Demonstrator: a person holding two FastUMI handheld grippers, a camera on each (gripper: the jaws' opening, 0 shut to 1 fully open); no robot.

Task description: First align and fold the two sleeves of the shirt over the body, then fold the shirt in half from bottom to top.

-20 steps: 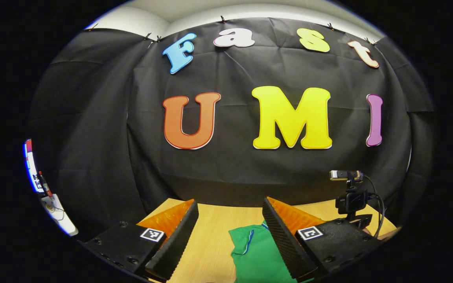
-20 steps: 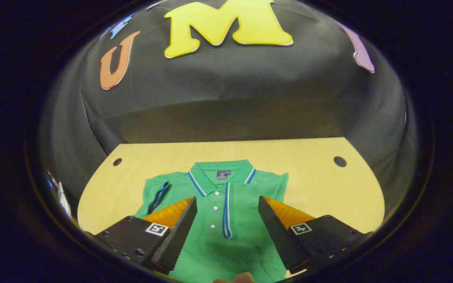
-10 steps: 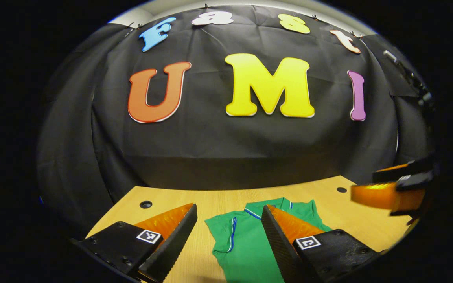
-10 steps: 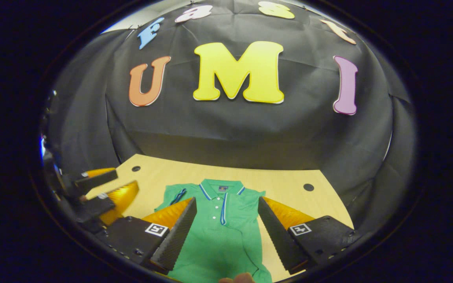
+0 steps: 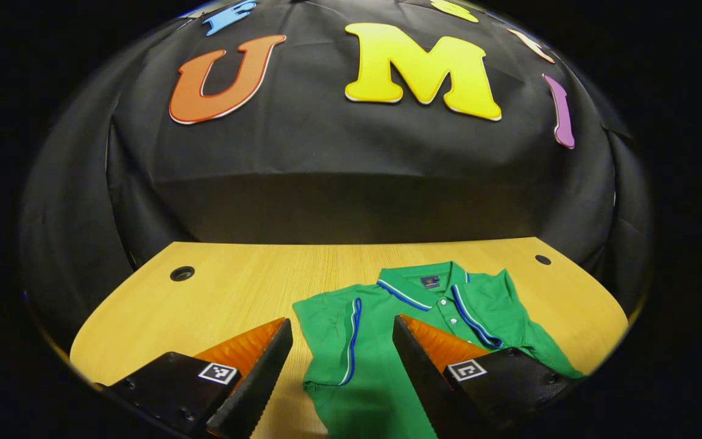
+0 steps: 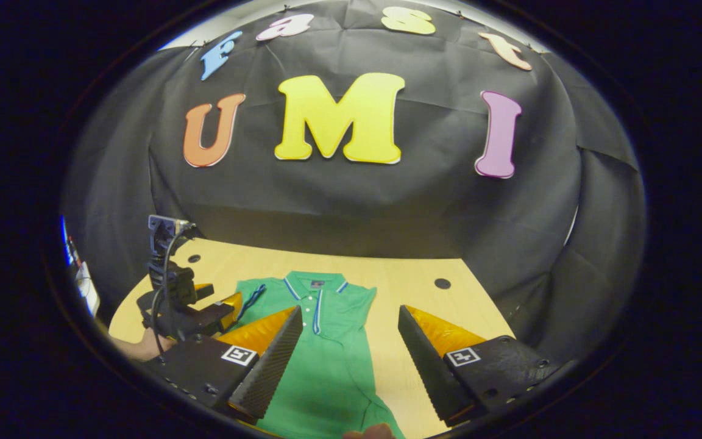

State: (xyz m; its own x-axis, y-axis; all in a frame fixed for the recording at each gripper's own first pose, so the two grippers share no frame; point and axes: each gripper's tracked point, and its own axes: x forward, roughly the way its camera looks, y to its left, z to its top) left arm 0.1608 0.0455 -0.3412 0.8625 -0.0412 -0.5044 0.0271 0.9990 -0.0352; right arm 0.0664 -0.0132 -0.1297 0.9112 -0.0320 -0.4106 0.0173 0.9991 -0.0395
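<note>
Pale wooden bench (image 5: 144,305), black cloth wall behind. Green polo shirt (image 5: 387,366) lies flat on bench, collar (image 6: 316,284) toward wall, hem toward the person; long axis runs from collar to hem. Sleeves appear already folded over body, likely leaving the bottom-to-top fold. Left gripper (image 5: 342,372) and right gripper (image 6: 350,360): jaws wide apart, holding nothing, poised above shirt's lower half.

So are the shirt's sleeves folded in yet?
Yes, both look folded: the shirt is a narrow strip, and the striped sleeve cuff lies over the body.
</note>
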